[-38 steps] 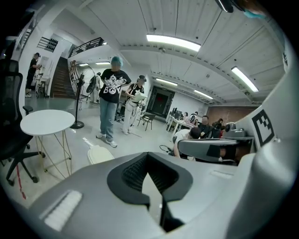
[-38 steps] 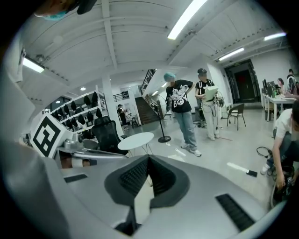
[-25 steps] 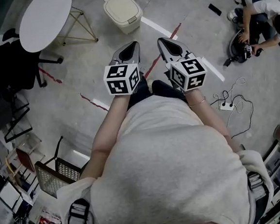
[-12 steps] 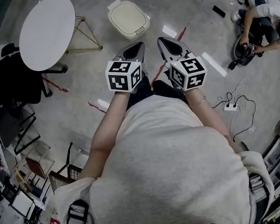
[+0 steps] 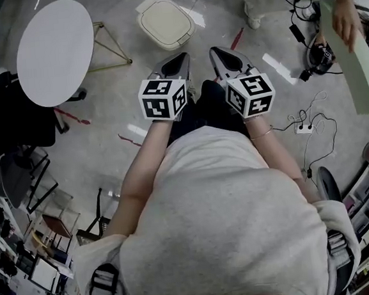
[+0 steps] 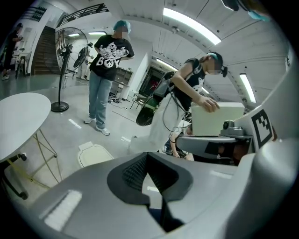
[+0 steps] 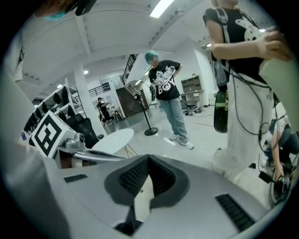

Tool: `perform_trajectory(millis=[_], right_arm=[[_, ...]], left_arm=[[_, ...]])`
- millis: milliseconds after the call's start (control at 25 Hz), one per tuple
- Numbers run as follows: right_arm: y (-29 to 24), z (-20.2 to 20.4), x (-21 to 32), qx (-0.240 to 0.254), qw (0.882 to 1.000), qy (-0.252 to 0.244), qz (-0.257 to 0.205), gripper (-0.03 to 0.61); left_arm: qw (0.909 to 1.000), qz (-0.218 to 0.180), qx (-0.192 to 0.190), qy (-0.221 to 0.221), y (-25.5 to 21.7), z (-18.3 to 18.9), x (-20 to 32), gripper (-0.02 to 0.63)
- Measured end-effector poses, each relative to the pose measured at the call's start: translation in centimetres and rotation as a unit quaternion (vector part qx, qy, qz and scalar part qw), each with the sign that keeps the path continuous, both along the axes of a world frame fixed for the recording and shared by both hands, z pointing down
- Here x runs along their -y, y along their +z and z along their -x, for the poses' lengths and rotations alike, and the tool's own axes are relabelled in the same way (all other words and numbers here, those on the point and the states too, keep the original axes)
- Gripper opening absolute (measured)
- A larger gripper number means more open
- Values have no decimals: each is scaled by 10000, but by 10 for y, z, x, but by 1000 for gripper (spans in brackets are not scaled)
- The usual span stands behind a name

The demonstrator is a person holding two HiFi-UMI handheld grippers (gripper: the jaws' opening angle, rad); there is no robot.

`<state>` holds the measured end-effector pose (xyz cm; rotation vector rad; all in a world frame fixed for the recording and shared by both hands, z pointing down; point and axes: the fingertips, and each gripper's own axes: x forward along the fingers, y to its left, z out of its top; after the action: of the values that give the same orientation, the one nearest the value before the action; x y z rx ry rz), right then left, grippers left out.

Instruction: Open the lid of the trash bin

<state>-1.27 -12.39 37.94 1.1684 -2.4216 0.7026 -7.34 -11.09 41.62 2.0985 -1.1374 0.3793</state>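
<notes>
The trash bin (image 5: 165, 23) is a cream box with its lid down, standing on the grey floor ahead of me. It also shows low at the left in the left gripper view (image 6: 96, 154). My left gripper (image 5: 176, 62) is held out in front of my body, short of the bin and above the floor. The right gripper (image 5: 225, 54) is level with it, to the bin's right. Both are shut and hold nothing, as the left gripper (image 6: 147, 156) and right gripper (image 7: 148, 158) each show in their own view. Neither touches the bin.
A round white table (image 5: 54, 49) on a wire base stands left of the bin, with a black chair (image 5: 4, 101) beside it. At the right a person holds a large pale board (image 5: 363, 64). A power strip and cables (image 5: 305, 128) lie on the floor. Another person (image 6: 106, 70) stands beyond the bin.
The view has shifted a little over the floor. A person with a pale board now stands at the right where someone was crouching. Both grippers stay shut in front of me.
</notes>
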Motion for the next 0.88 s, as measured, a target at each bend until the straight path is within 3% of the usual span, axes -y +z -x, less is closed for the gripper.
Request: perform_trajectory(millis=[560,880], right_arm=[[26,-14,18,70,9992,-168,365,8],[69,-34,31,111,9972,-93,740,8]], left_arm=[[9986,462,102,-235,33,-11,4,5],[9959,811,251,-302,79,-11,13,5]])
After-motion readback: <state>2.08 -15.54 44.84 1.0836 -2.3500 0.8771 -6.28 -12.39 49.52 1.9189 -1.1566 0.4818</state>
